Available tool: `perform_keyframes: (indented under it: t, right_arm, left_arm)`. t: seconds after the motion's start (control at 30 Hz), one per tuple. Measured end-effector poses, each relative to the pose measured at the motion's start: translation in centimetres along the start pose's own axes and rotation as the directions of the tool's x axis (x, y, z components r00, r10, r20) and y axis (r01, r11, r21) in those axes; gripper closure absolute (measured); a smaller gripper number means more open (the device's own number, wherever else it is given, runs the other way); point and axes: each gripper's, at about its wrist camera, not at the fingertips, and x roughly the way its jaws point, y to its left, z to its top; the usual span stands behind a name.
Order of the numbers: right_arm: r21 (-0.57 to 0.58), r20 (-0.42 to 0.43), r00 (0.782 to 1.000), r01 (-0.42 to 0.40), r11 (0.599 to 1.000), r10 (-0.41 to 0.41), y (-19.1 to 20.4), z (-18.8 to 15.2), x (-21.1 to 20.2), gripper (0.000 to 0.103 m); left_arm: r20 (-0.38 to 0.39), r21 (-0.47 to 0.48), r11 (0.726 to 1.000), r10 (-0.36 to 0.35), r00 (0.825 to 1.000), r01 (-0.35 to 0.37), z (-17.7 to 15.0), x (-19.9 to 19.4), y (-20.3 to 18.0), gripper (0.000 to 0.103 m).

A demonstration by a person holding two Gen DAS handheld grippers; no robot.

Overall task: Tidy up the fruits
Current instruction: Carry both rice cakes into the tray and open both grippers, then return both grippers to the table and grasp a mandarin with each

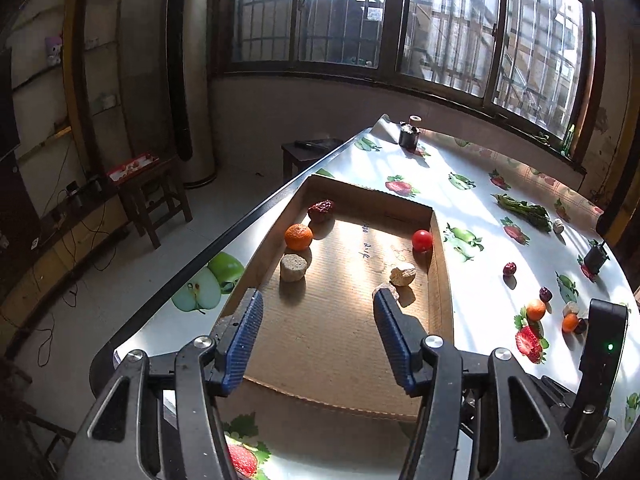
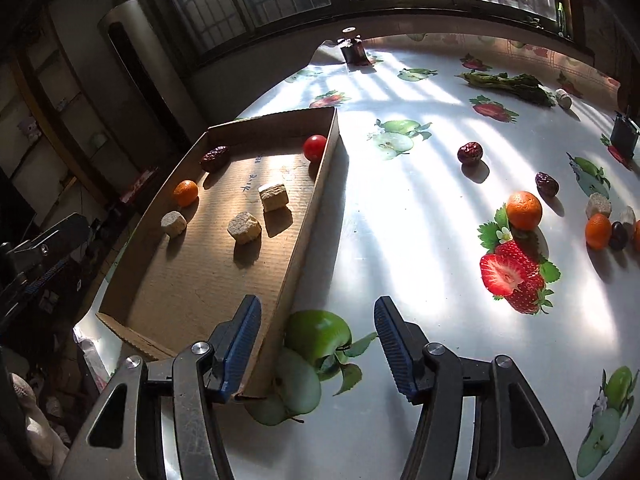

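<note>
Two open claws, left claw [image 1: 318, 338] over cardboard tray [image 1: 439, 264] — right claw [image 2: 318, 340] beside.

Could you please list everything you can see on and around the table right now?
Shallow brown cardboard tray: one, at the table's left edge.
Small orange mandarins: one in the tray, at least two loose at right.
Red cherry tomato: one, tray's far right corner.
Dark red wrinkled dates: one in the tray, two loose.
Beige crumbly blocks: three in the tray.
Green leafy vegetable: one, far side.
Fruit-print white tablecloth: one.
Left gripper: open, above the tray.
Right gripper: open, empty.
</note>
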Motion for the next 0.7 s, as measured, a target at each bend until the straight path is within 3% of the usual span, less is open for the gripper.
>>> perform_keyframes:
  t: [0.07, 0.4, 0.7]
  right_arm:
    - [-0.009, -0.008, 1.0, 0.008, 1.0, -0.008, 0.3, -0.2, 0.4, 0.039]
    - [-0.007, -0.104, 0.994, 0.019, 1.0, -0.02, 0.8, -1.7, 0.8, 0.036]
    - [-0.006, -0.104, 0.994, 0.02, 1.0, -0.02, 1.2, -3.0, -0.4, 0.036]
  left_arm:
    - [0.023, 0.013, 0.999, 0.03, 0.999, -0.03, -0.2, -0.8, 0.0, 0.046]
    - [0.076, 0.046, 0.999, 0.02, 0.997, -0.024, -0.4, -3.6, -0.4, 0.042]
    - [0.083, 0.075, 0.997, 0.009, 0.997, -0.016, -0.7, -4.4, -0.9, 0.042]
